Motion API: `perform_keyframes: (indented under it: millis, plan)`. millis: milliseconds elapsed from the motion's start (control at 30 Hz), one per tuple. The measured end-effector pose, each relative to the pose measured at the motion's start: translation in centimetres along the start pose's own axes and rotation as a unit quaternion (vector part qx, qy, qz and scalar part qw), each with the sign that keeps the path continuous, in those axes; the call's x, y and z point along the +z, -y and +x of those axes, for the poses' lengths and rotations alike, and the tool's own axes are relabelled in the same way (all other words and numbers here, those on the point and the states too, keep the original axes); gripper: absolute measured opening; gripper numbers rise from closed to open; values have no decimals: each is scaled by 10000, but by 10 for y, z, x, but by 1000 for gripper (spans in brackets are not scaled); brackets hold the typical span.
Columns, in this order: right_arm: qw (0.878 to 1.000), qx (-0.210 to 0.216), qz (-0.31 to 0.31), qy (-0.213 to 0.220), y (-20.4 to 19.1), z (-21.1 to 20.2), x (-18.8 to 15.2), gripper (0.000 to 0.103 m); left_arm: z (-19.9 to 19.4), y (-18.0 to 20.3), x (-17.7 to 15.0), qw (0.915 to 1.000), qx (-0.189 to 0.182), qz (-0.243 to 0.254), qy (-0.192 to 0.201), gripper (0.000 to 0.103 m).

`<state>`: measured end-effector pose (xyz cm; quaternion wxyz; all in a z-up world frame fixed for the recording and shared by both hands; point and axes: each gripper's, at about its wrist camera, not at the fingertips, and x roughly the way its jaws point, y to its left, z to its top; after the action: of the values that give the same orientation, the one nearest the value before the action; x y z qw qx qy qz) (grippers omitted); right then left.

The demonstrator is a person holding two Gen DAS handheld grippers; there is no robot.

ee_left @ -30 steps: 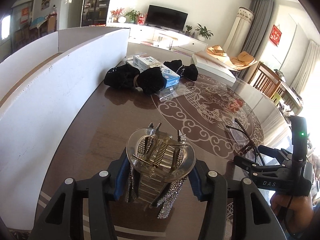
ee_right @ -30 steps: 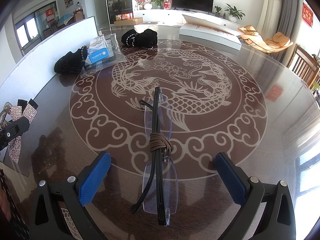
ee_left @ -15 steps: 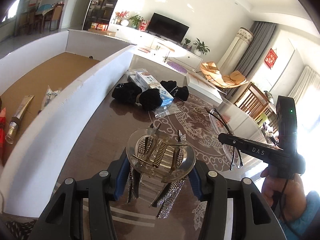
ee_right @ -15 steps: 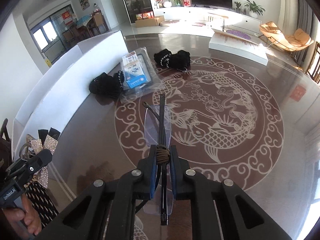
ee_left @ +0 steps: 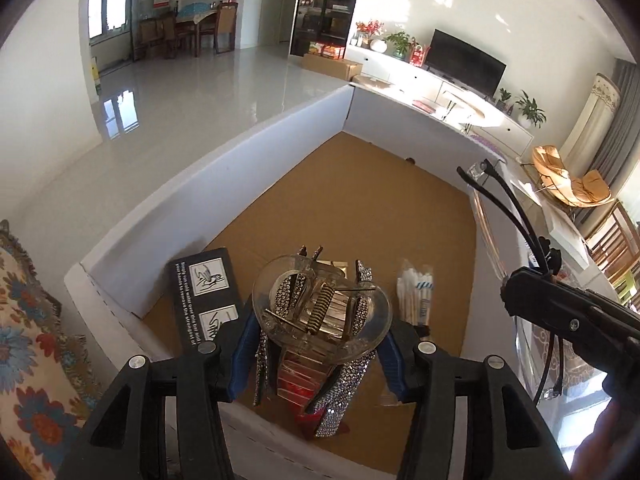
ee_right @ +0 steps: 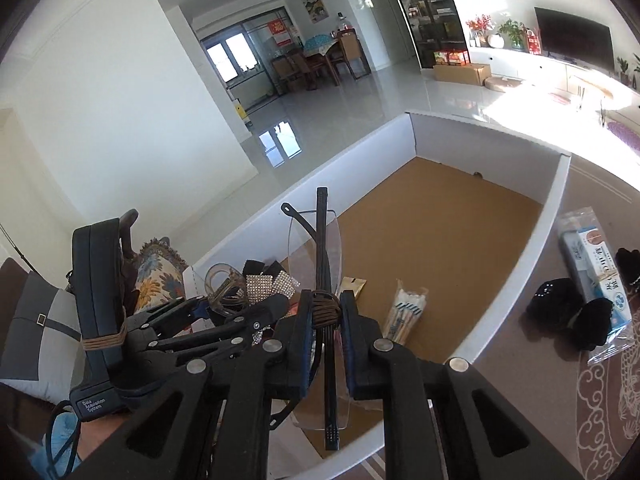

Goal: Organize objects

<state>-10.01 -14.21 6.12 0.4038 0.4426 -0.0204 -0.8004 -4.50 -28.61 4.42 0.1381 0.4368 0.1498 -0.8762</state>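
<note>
Right gripper [ee_right: 325, 334] is clamped on folded rimless glasses [ee_right: 320, 240] at the cord-wrapped middle, above the box [ee_right: 532, 248]. Left gripper [ee_left: 320, 354] grips a rhinestone hair claw [ee_left: 322, 308]. Lenses look light, brittle; hold the temples.

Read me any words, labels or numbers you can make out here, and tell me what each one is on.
"Data Acquisition System": left gripper, on its handle.
Black card in the box: white instruction lines, too small to read.
Blue-and-white packet on the table: print unreadable.
Red wall signs: blurred.
</note>
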Motion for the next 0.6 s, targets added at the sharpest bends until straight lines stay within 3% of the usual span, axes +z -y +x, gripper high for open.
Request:
perform_keyframes:
  millis: [33,100,133,200,300,400,500,600]
  plan:
    - [9998,39,145,-131,1,12,-1,39,6,-9,-1,9998,109,-128,-133,58]
    - [9992,61,383,-125,10,17,-8,60,2,-16,-4,9999,-6,-164,11,63]
    - [9991,54,419,-33,16,11,-13,61,-3,-16,-8,9998,36,-175,89,81]
    - [9993,-92,336,152,29,-7,-25,64,-13,-12,-15,9991,39,-228,365,90]
    - [9960,-704,93,545,61,-50,-52,79,-26,9,-28,9982,-198,-117,546,90]
    - [9829,-1624,82,865,111,-95,-92,93,-41,48,-43,9960,-615,182,621,90]
    - [9629,-2543,374,823,179,-133,-131,93,-57,99,-62,9889,-1173,651,639,90]
    - [9421,-3193,861,556,238,-158,-171,93,-64,157,-86,9761,-1732,1224,479,91]
